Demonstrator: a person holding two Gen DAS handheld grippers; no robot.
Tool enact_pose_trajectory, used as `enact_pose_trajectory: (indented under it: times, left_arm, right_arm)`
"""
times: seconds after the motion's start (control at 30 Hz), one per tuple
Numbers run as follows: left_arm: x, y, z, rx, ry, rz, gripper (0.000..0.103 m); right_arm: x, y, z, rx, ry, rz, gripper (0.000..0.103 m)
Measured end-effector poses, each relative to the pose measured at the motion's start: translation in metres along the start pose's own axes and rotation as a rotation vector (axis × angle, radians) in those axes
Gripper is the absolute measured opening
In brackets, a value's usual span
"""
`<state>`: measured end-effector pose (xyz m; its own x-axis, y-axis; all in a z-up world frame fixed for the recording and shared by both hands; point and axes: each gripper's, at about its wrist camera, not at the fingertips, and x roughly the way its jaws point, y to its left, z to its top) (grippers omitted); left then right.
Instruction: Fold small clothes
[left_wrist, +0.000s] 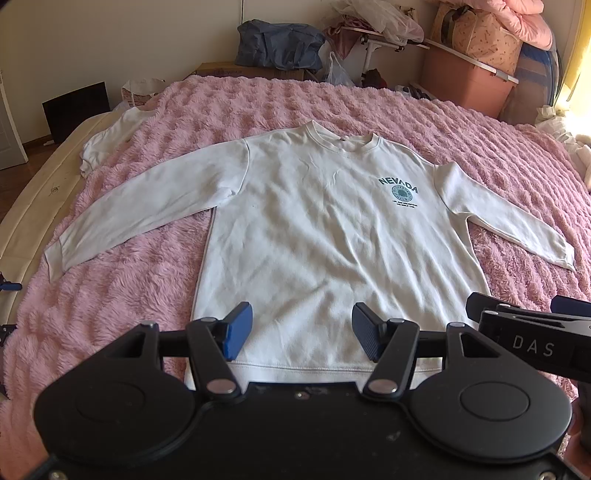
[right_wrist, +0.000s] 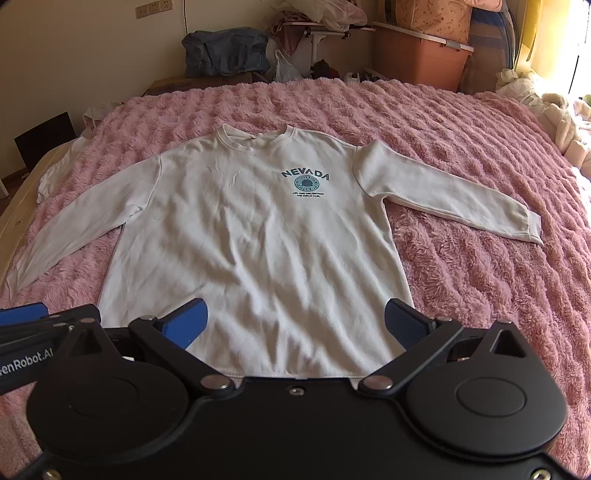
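**Sweatshirt spread, not yet folded**

Covering the bed: fluffy pink blanket (left_wrist: 369, 107). Lying flat mid-blanket, hem toward the near edge: soft, light white "NEVADA" sweatshirt (right_wrist: 258, 236), likely draping limply; best pinching cuffs or hem corners. Hovering empty, jaws wide: left gripper (left_wrist: 302, 332), right gripper (right_wrist: 295, 325).

White sweatshirt (left_wrist: 314, 229), pink blanket (left_wrist: 129, 295)

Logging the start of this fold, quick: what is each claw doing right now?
Left claw: open, holding nothing, above the sweatshirt hem.
Right claw: open, holding nothing, also above the hem.
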<state>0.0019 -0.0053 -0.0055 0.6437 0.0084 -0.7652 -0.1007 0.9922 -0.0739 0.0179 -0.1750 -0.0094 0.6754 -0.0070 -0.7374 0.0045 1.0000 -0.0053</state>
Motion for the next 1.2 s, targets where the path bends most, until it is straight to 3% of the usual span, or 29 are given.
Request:
enact_pose_trajectory:
  times: [1.2]
  left_arm:
    - [0.018,-0.003,0.004,0.004,0.033,-0.002,0.063]
  right_arm:
    - [0.013,-0.004,-0.001,0.015,0.034,0.007,0.103]
